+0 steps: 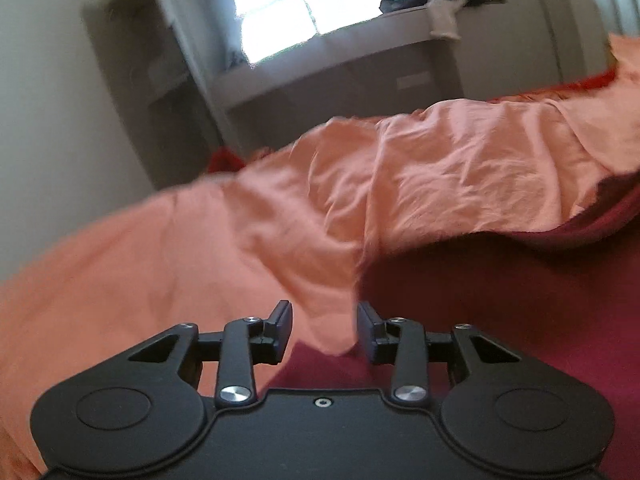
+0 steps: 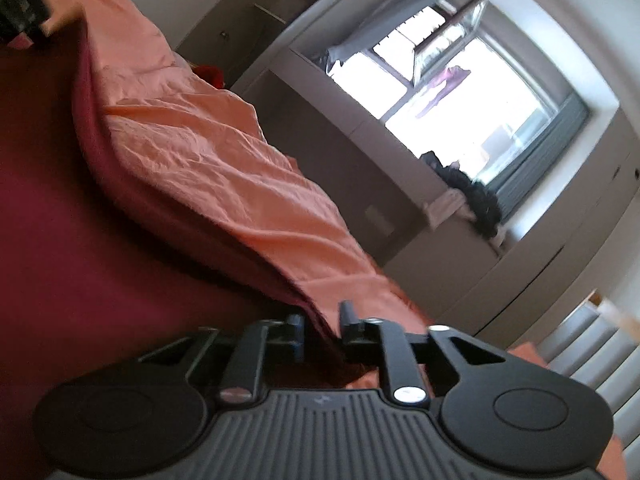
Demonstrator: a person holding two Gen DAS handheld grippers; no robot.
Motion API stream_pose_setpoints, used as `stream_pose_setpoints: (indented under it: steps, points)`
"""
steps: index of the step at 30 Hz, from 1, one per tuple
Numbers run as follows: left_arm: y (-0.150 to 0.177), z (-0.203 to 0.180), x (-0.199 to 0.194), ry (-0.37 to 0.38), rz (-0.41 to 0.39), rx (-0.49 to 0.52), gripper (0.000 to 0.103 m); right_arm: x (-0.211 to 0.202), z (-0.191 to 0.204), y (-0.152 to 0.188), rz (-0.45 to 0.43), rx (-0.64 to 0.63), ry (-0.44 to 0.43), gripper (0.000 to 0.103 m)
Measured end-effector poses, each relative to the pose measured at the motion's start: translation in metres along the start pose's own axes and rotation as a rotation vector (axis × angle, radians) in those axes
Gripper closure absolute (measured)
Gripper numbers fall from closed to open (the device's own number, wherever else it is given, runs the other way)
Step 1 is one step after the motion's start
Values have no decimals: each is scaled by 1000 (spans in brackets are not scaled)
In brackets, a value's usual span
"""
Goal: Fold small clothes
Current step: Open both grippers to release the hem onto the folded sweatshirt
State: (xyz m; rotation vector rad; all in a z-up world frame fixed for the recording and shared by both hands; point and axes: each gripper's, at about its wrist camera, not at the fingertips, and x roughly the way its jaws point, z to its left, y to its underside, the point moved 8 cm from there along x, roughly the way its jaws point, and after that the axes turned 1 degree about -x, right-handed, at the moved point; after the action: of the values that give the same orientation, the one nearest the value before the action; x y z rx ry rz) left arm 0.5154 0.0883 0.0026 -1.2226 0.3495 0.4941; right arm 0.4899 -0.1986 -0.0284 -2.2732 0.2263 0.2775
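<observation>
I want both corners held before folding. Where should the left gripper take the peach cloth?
Take the peach cloth at the loose corner tip hanging between the left gripper fingers, coming straight forward; its jaws stand open around that thin flap above the red surface.

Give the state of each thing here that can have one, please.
Left gripper: open, cloth corner between the fingers, not clamped.
Right gripper: nearly closed around a cloth edge; actual clamping unclear.
Cloth: peach, wrinkled, lifted, partly draped over the red surface.
Window: one sash looks open.
</observation>
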Motion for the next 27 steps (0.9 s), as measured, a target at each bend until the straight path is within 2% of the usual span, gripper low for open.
stream_pose_setpoints:
  steps: [2,3,5,7,9,10,13,16,18,22,26,27]
  points:
    - [10,6,5,12,20,-57,62,4,-9,3,12,31,9,47]
    - [13,11,8,22,34,-89,62,4,-14,5,17,50,17,42]
    - [23,9,8,31,51,-125,61,5,-24,11,31,92,25,22]
    - [29,9,8,27,57,-138,60,12,-41,12,50,138,41,12]
    - [31,9,6,21,52,-133,56,15,-55,21,76,197,39,6]
    - [31,8,5,16,46,-130,50,16,-62,26,90,225,37,2]
    - [29,7,-2,10,12,-123,38,19,-84,40,124,282,60,0]
    - [26,9,-8,16,-14,-134,31,13,-104,59,147,371,68,0]
    - [24,13,-13,21,-36,-159,21,7,-117,71,159,444,77,0]
    - [21,25,-25,17,-73,-221,15,-4,-138,83,143,559,62,0]
    - [19,40,-42,-2,-126,-288,1,-11,-148,78,103,662,31,0]
    - [18,44,-47,-6,-144,-310,1,-14,-149,76,94,673,28,0]
